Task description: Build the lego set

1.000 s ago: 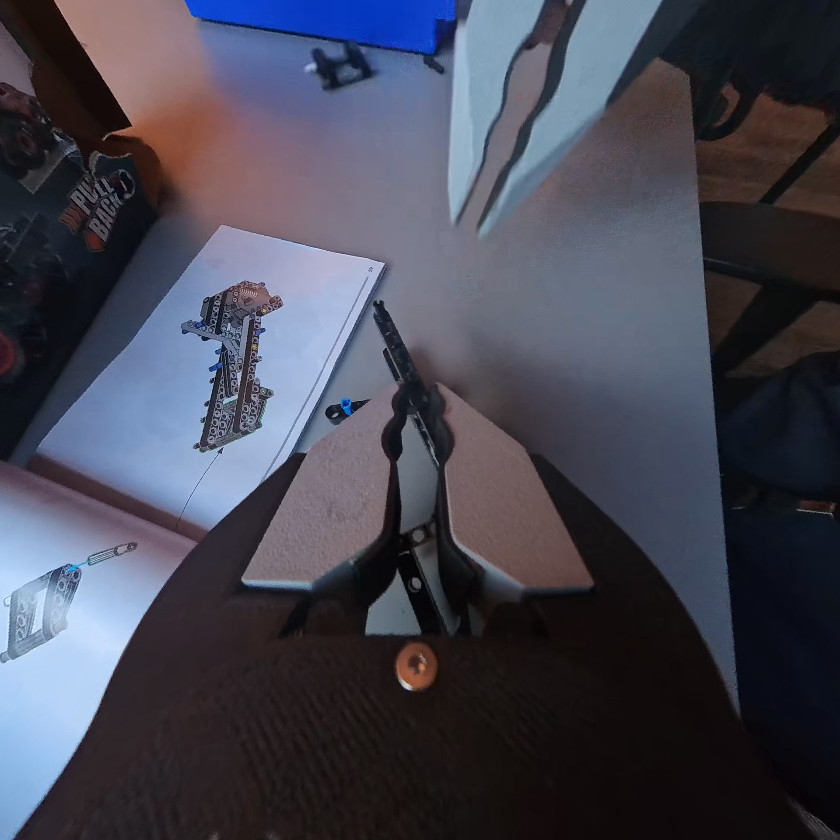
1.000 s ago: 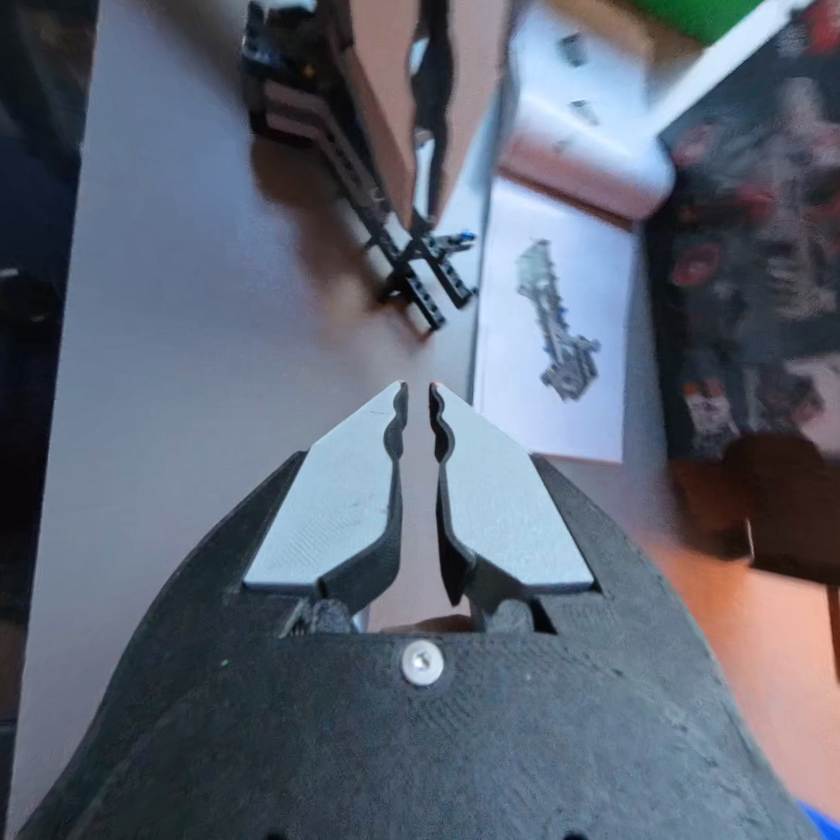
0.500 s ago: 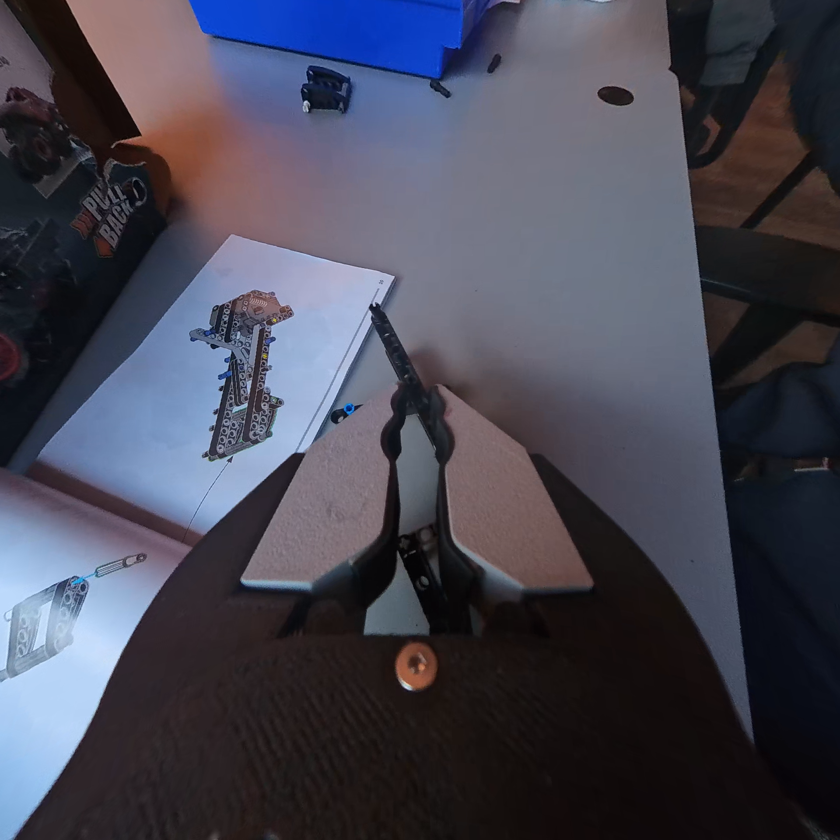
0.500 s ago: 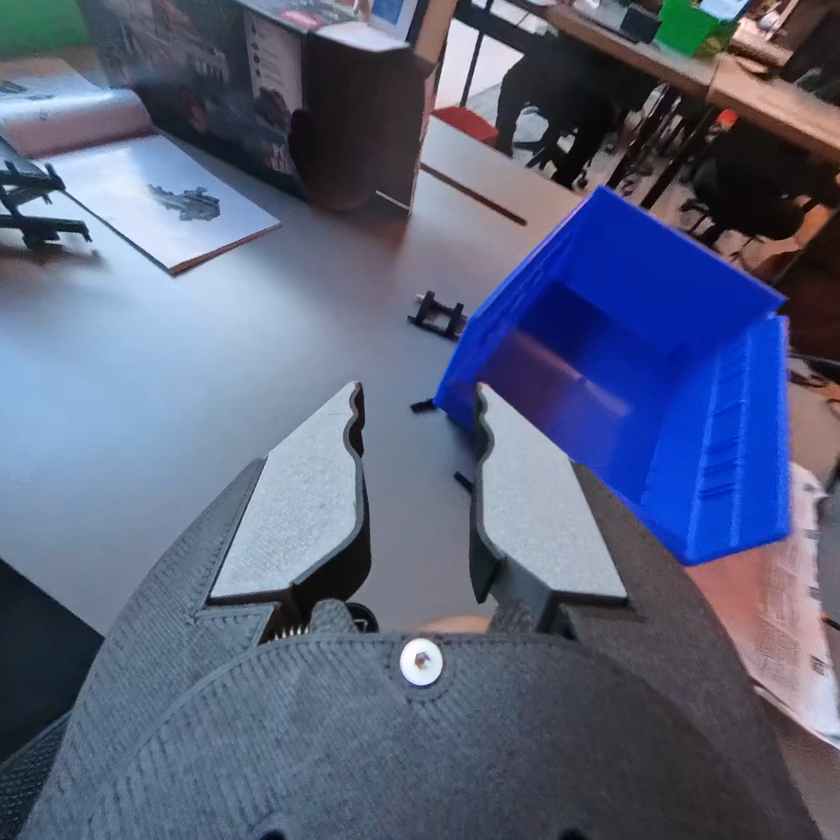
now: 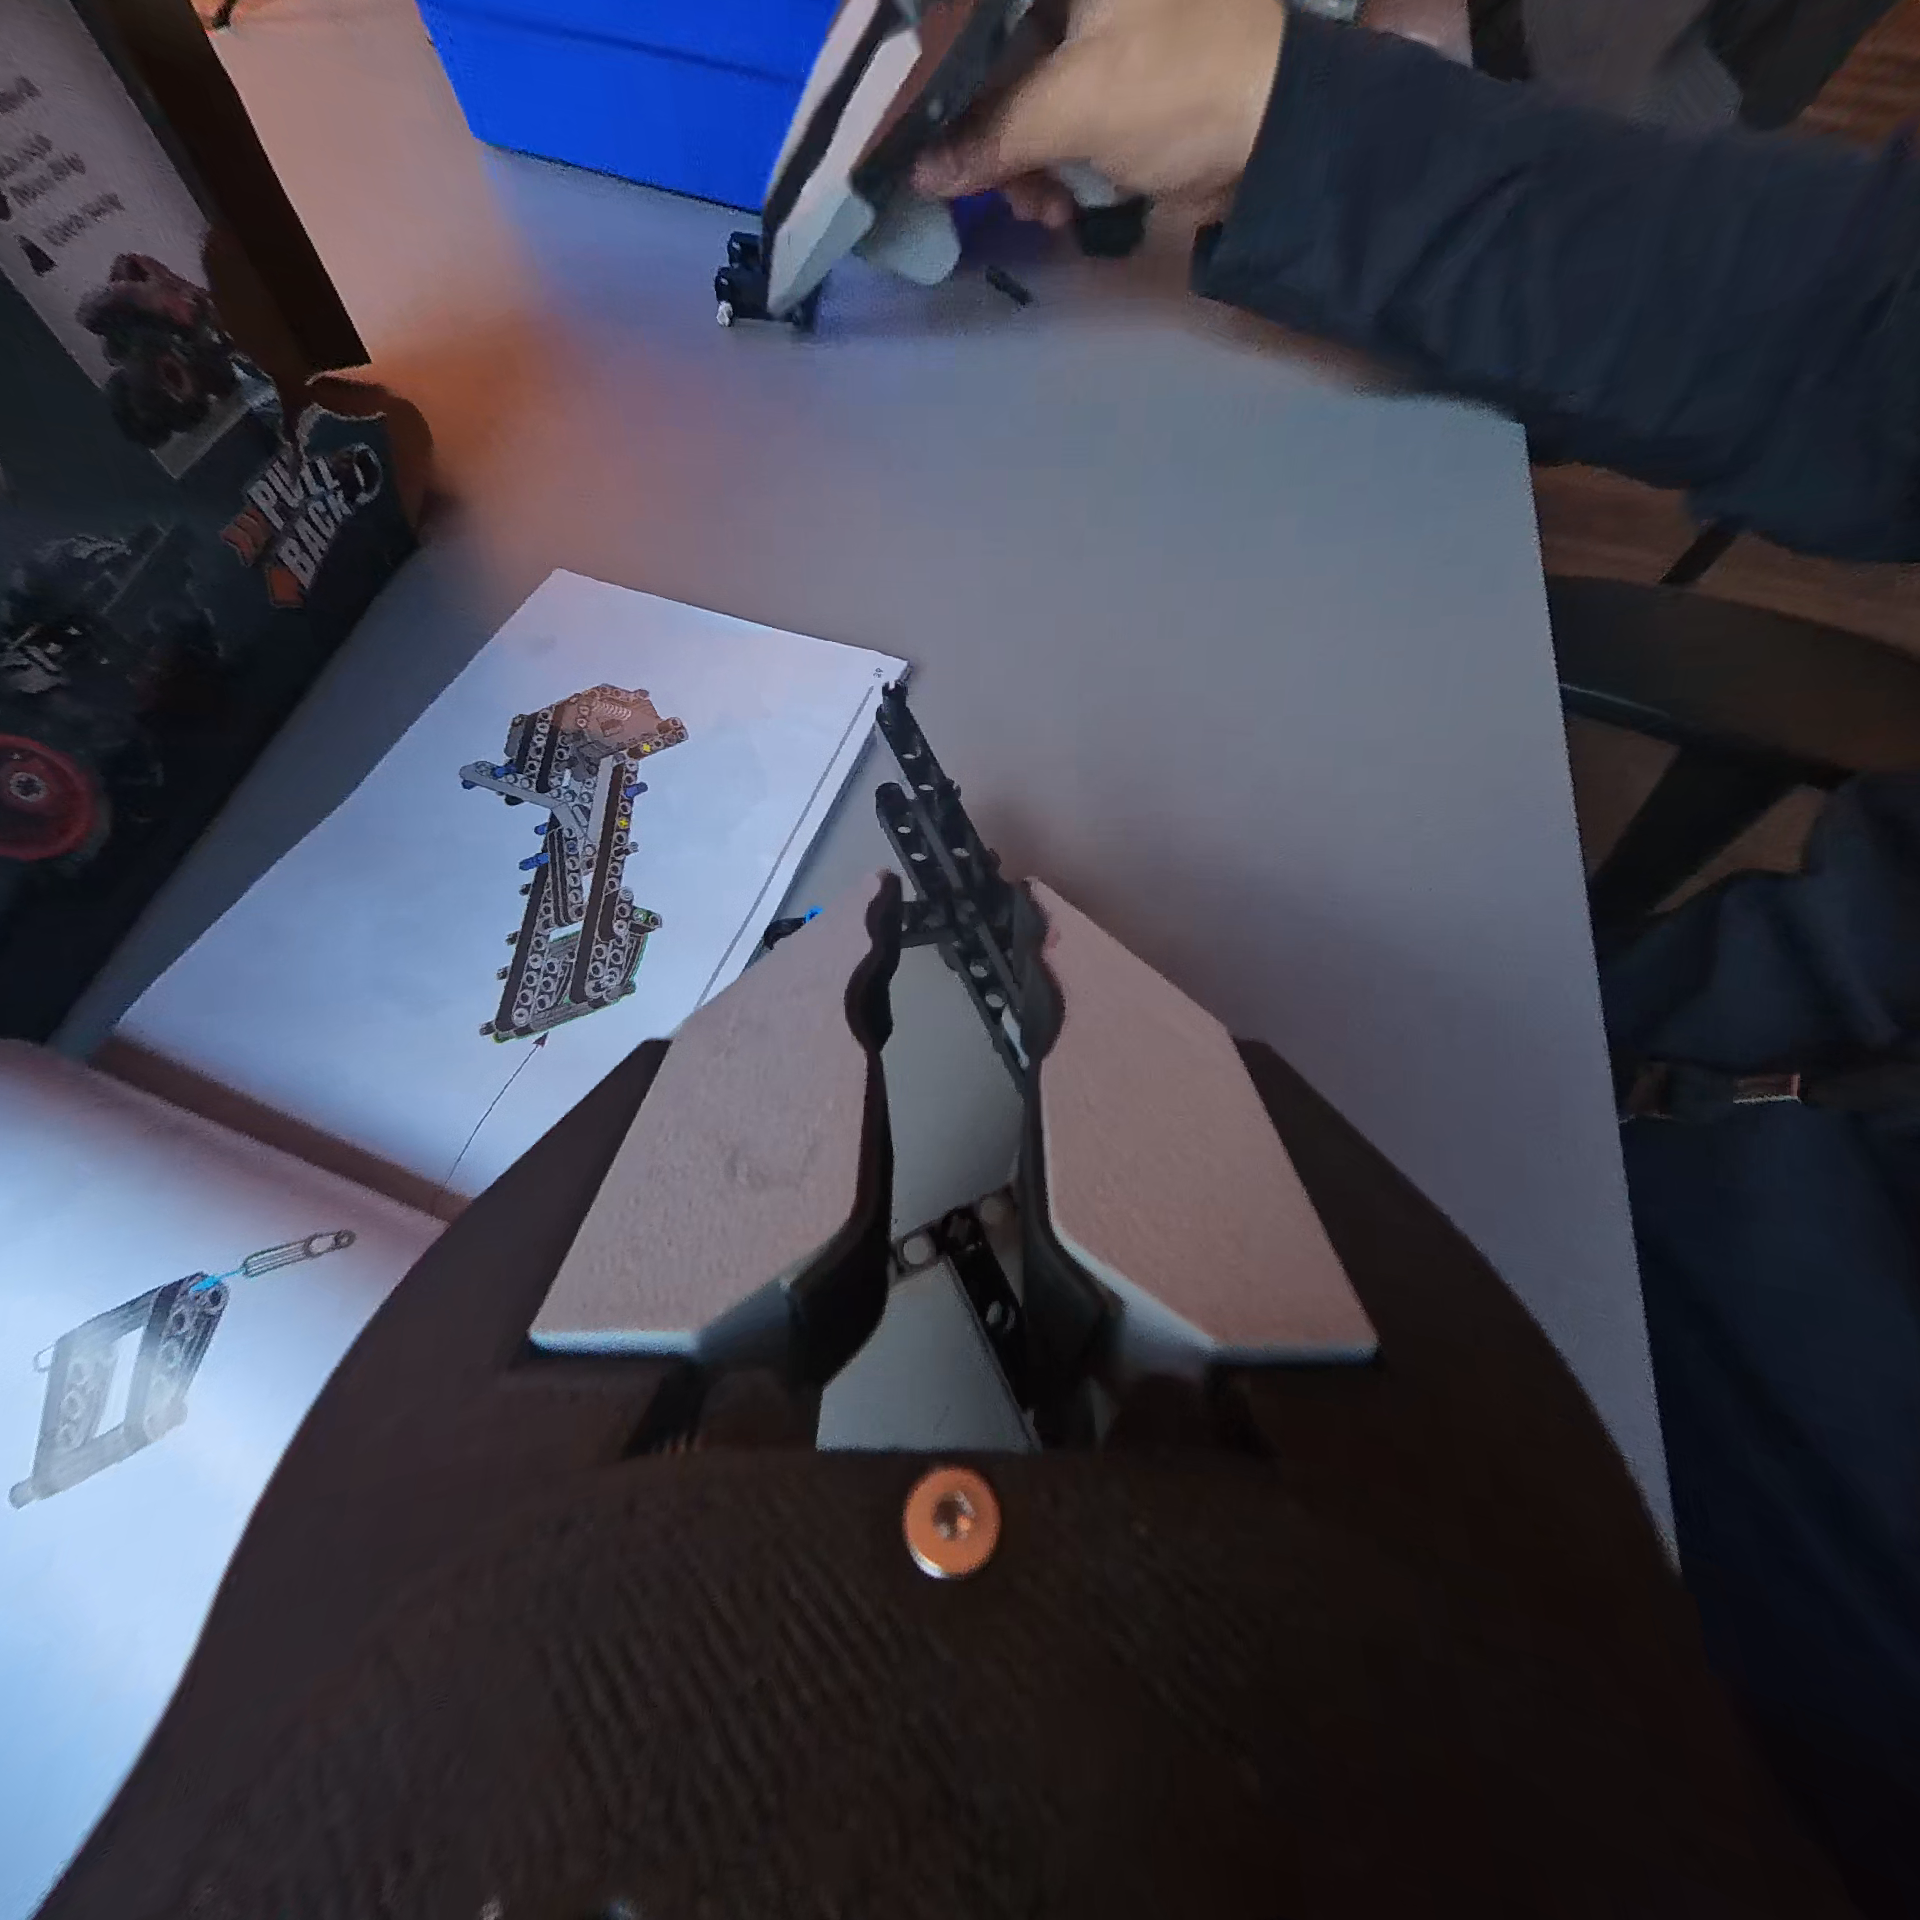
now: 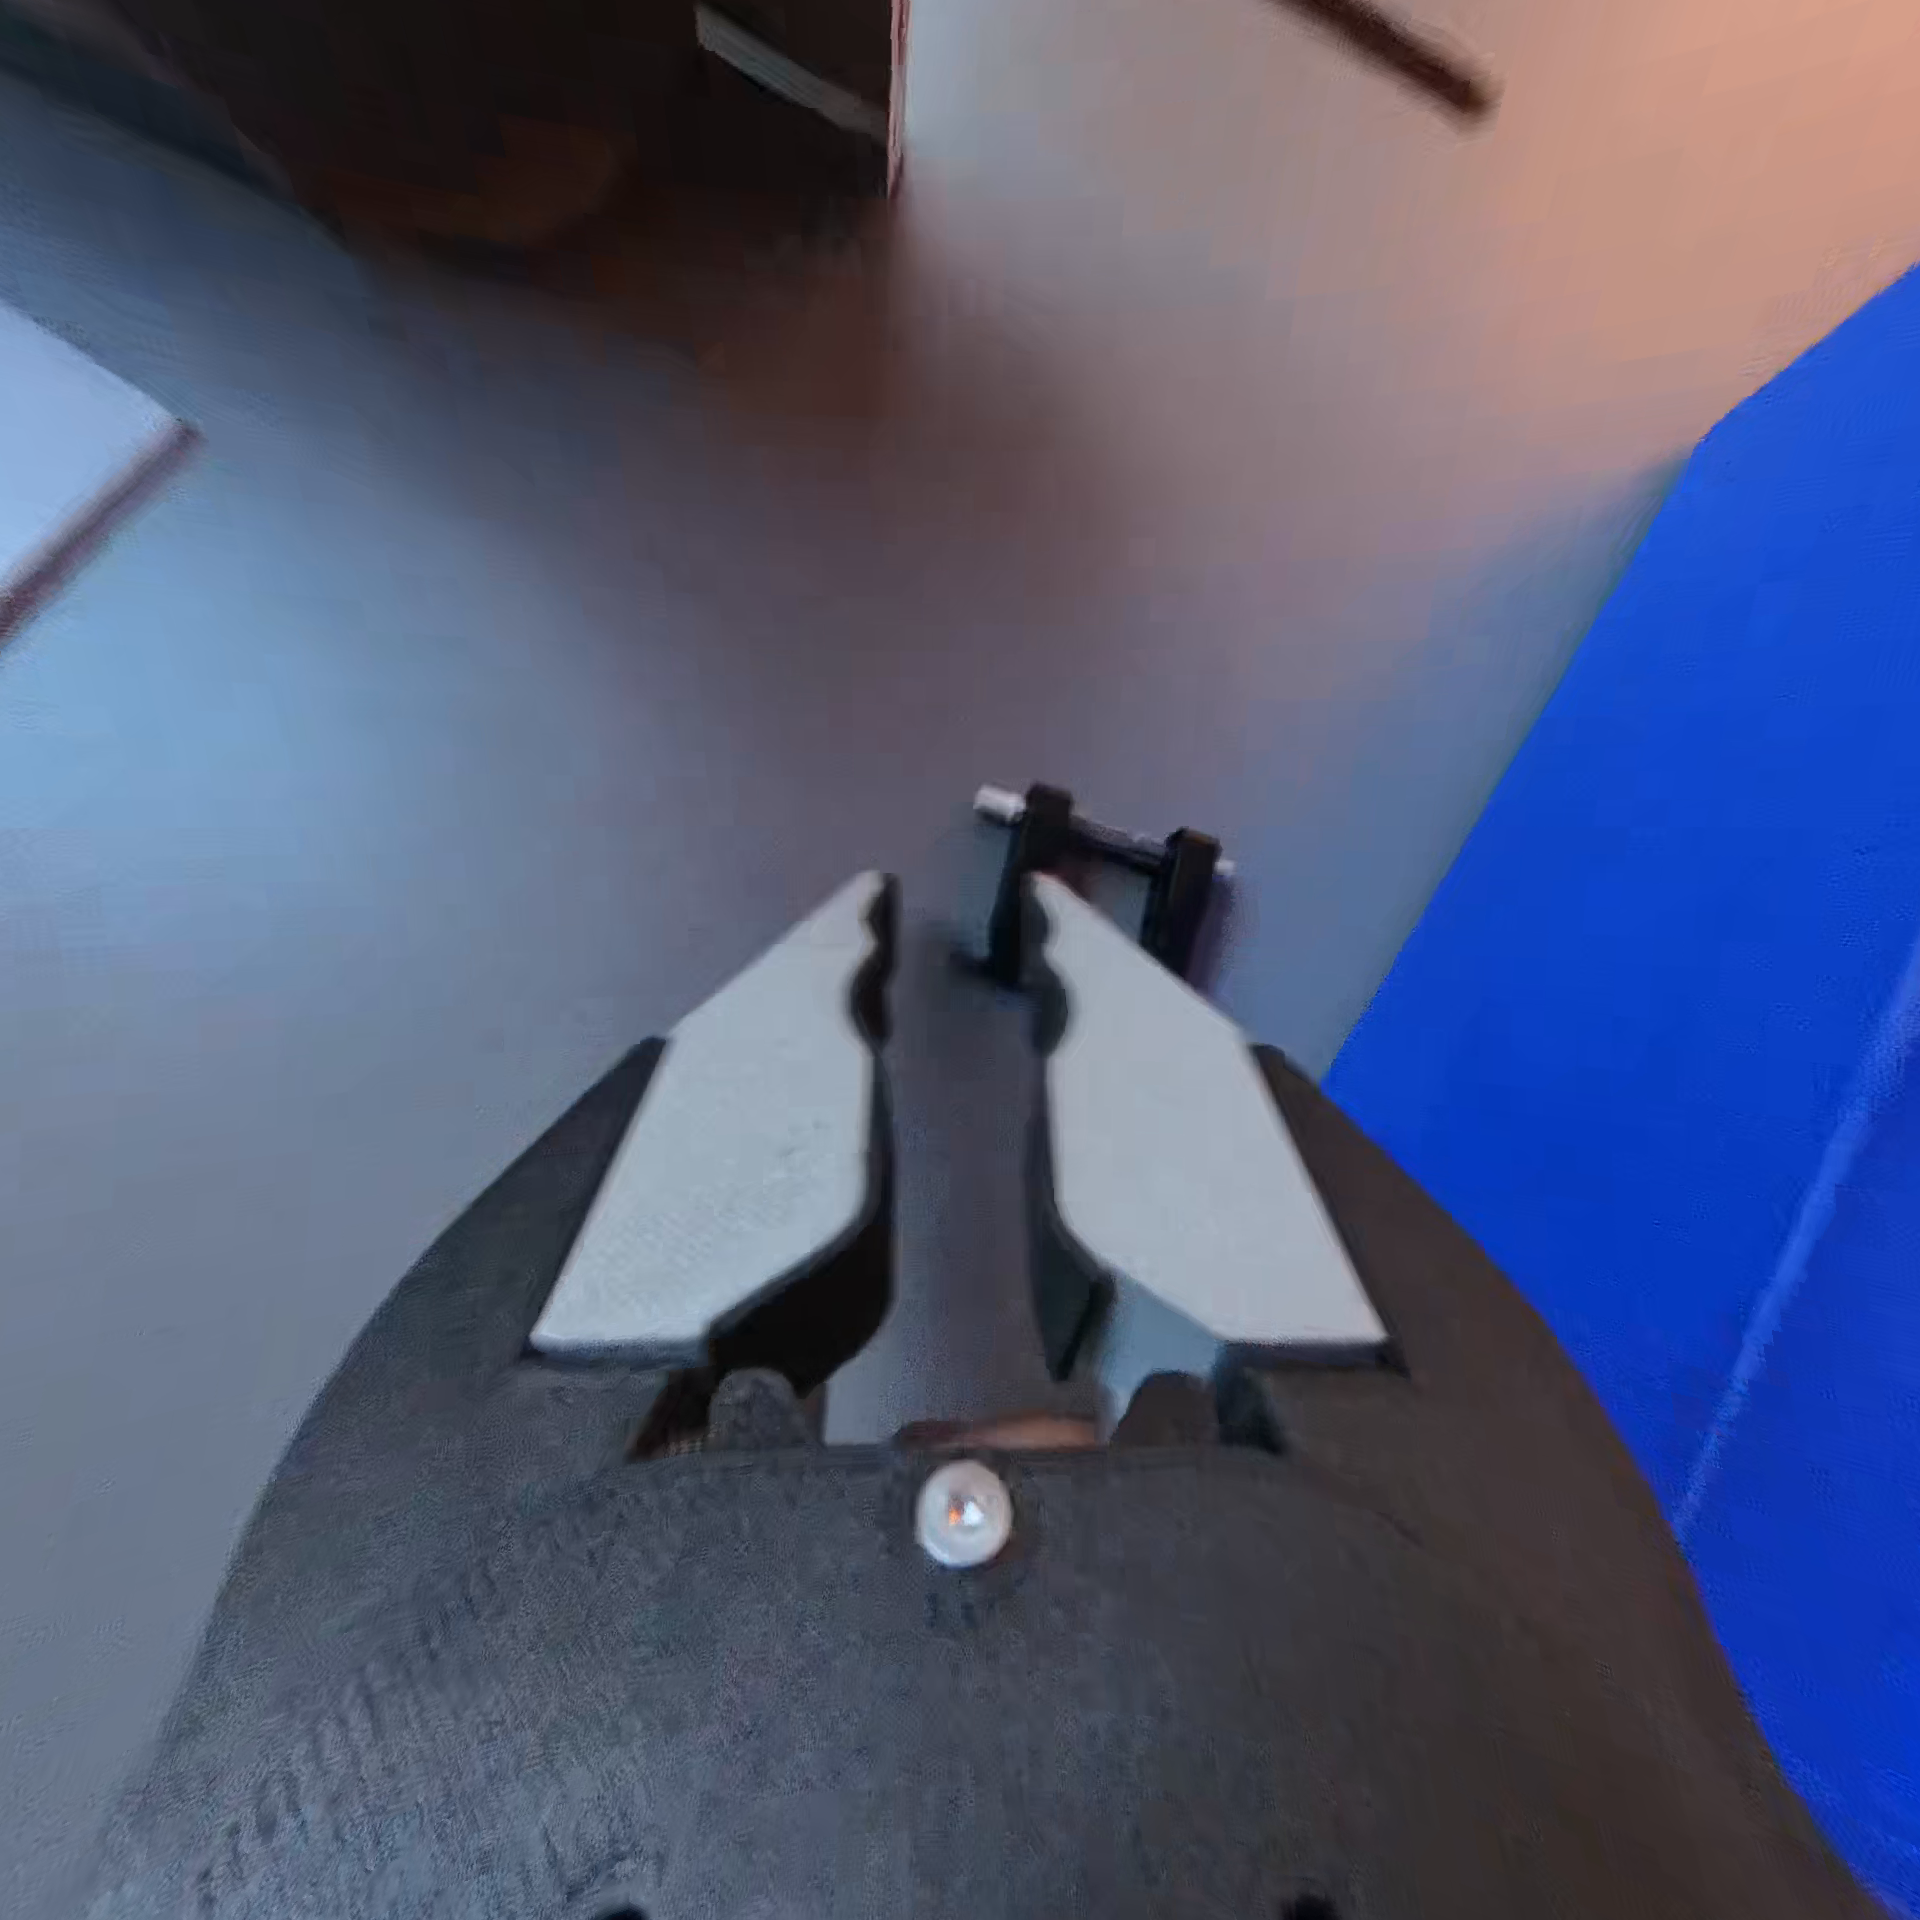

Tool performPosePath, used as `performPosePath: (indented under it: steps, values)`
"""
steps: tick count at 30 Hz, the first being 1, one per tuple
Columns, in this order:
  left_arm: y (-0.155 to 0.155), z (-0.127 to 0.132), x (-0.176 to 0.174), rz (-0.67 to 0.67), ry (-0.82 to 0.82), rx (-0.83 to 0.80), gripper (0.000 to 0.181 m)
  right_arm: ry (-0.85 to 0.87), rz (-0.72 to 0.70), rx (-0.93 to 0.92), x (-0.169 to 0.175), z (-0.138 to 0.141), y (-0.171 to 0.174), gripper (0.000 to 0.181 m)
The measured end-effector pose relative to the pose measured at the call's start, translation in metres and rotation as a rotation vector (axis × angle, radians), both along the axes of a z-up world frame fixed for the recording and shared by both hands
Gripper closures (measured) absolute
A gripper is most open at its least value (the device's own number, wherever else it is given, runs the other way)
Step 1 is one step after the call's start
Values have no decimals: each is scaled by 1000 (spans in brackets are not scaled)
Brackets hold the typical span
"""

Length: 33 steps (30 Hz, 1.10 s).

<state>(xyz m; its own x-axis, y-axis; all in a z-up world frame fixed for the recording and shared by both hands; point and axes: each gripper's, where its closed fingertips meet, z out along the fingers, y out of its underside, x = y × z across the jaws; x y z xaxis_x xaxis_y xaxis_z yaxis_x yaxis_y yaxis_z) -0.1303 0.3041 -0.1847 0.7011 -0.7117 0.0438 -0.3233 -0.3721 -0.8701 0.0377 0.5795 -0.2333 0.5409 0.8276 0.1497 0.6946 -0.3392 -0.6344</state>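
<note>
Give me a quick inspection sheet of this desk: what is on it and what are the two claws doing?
Surface: grey table, bare in the middle.
Job's things: black lego frame; small black lego piece; open instruction booklet.
Clutter: blue bin; set's box; tiny black pin.
Claws: left claw around the frame, which rests on the table; right claw open, at the small piece.
Cables: nothing seen.
Surroundings: dark chair; person's hand.
</note>
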Motion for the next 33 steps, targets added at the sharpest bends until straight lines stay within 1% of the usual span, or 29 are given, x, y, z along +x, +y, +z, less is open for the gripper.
performPosePath:
  steps: [1,2,3,4,5,6,7,10,11,12,13,15,17,18,19,20,22,24,25,27,28,31,33]
  values:
    - [-1,1,-2,1,-2,4,164,-60,23,-34,-1,-6,-5,181]
    - [-2,2,-3,4,-6,4,164,-82,26,3,-3,-6,-3,181]
    - [-3,2,-4,9,-10,-5,164,-90,15,80,-2,-2,4,181]
    - [-5,0,-4,5,-13,-28,162,-108,-16,158,2,2,14,168]
    - [-7,-1,-3,-3,-20,-51,160,-126,-48,185,6,1,20,144]
    - [-11,-1,1,-25,-23,-65,157,-132,-58,159,7,-3,22,140]
    - [-14,-1,3,-42,-8,-71,154,-118,-57,123,5,-7,21,145]
    - [-16,-7,6,-60,82,-67,155,-18,-27,-11,-5,-14,12,176]
    - [-18,-13,8,-88,118,-90,163,12,4,-58,-8,-14,5,176]
    - [-21,-17,13,-132,136,-109,166,29,54,-91,-13,-15,-4,176]
    - [-24,-17,19,-180,127,-123,169,37,118,-79,-17,-12,-15,176]
    - [-28,-19,26,-269,155,-142,170,43,268,80,-28,2,-40,176]
    - [-26,-19,28,-337,191,-154,170,58,403,343,-39,28,-72,177]
    - [-23,-18,27,-347,197,-180,169,64,480,485,-45,41,-95,177]
    - [-18,-13,25,-332,182,-207,161,49,540,633,-49,51,-117,177]
    - [-14,-4,28,-318,134,-225,151,17,569,771,-52,60,-136,176]
    - [-12,22,41,-324,-3,-217,148,-10,640,942,-61,71,-176,176]
    - [-3,39,51,-271,-56,-152,147,19,684,1043,-71,81,-210,176]
    - [3,42,55,-230,-46,-122,143,38,698,1089,-76,87,-224,176]
    - [11,44,64,-184,-9,-59,144,56,745,1158,-86,93,-249,176]
    - [11,46,70,-183,-3,-32,146,53,756,1185,-90,94,-257,176]
    - [3,47,86,-232,-18,-6,168,49,795,1239,-98,92,-272,177]
    - [1,42,86,-236,-15,-23,168,50,815,1241,-99,88,-274,176]
